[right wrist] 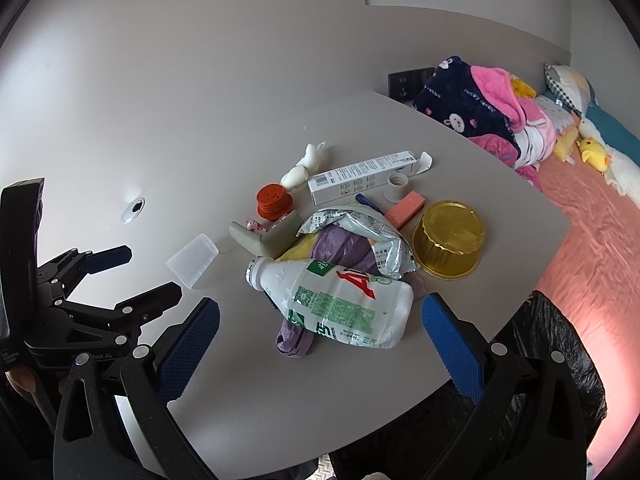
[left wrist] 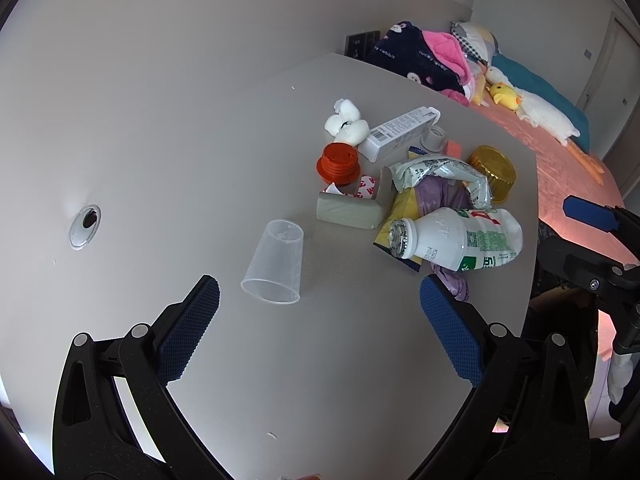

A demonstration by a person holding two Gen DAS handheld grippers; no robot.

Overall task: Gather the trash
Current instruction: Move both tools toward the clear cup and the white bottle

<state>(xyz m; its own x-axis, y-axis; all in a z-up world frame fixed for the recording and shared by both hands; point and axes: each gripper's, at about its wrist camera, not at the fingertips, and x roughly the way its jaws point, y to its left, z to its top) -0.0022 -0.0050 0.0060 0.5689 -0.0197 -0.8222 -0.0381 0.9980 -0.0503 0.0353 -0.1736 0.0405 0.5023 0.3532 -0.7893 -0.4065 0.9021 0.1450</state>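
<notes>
Item 1, progress. I judge the job barely begun: all the trash I can see lies on the grey table (right wrist: 132,128), and neither tool carries anything. The black bin bag (right wrist: 560,344) hangs off the table's near right edge, at 4 o'clock in the right wrist view; its inside is not visible to me.

Item 2, left gripper (left wrist: 320,312). Jaws spread wide, empty. The clear plastic cup (left wrist: 276,266) lies on its side just ahead, at 11 o'clock between the fingers, mouth toward me, apart from both pads.

Item 3, right gripper (right wrist: 320,332). Jaws spread wide, empty. The crushed white bottle (right wrist: 340,300) lies at 12 o'clock, right between the fingers, cap end pointing to 10 o'clock, resting on a purple bag (right wrist: 296,340).

Item 4, remaining pile, beyond the bottle from 11 to 1 o'clock:
- silver wrapper (right wrist: 360,232)
- gold foil cup (right wrist: 450,240), inverted
- orange lid (right wrist: 274,200)
- long white carton (right wrist: 360,176)
- white screw cap (right wrist: 397,186)
- pink block (right wrist: 408,208)
- grey cardboard piece (right wrist: 280,234)
- crumpled white tissue (right wrist: 306,168)

All left to collect.
</notes>
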